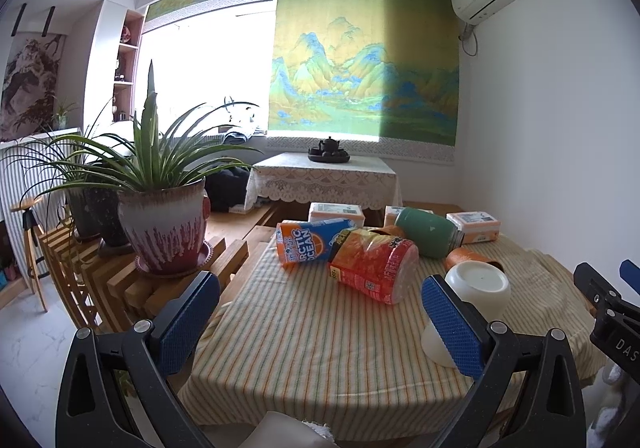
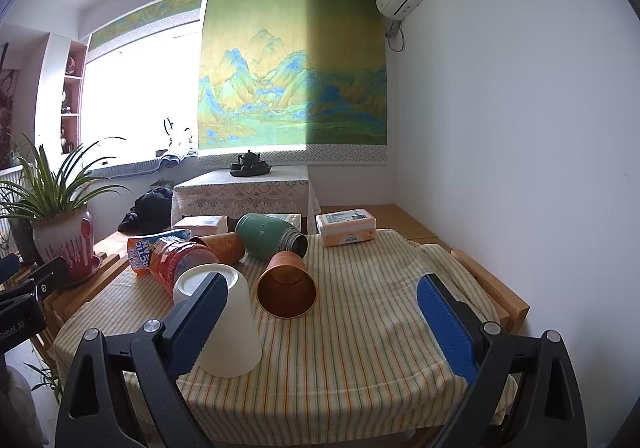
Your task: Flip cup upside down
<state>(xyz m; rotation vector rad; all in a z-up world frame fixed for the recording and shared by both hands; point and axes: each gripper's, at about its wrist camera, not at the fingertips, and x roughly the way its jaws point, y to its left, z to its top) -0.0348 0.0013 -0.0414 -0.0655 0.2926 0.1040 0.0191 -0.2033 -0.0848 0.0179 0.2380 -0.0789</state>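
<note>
A white cup [image 2: 228,324] stands upside down on the striped tablecloth [image 2: 360,328], base up. It also shows in the left wrist view [image 1: 478,286], partly behind my left gripper's right finger. My left gripper [image 1: 320,322] is open and empty, with the cup just beyond its right pad. My right gripper [image 2: 320,324] is open and empty; its left finger [image 2: 198,322] overlaps the cup, which stands outside the jaws. An orange cup [image 2: 286,284] lies on its side, mouth toward me.
A green bottle [image 2: 272,236], a red snack tub [image 1: 372,268], an Arctic Ocean can [image 1: 308,242], a second orange cup [image 2: 220,246] and tissue packs [image 2: 347,231] lie at the table's far side. A potted plant [image 1: 164,224] stands on a wooden rack at left.
</note>
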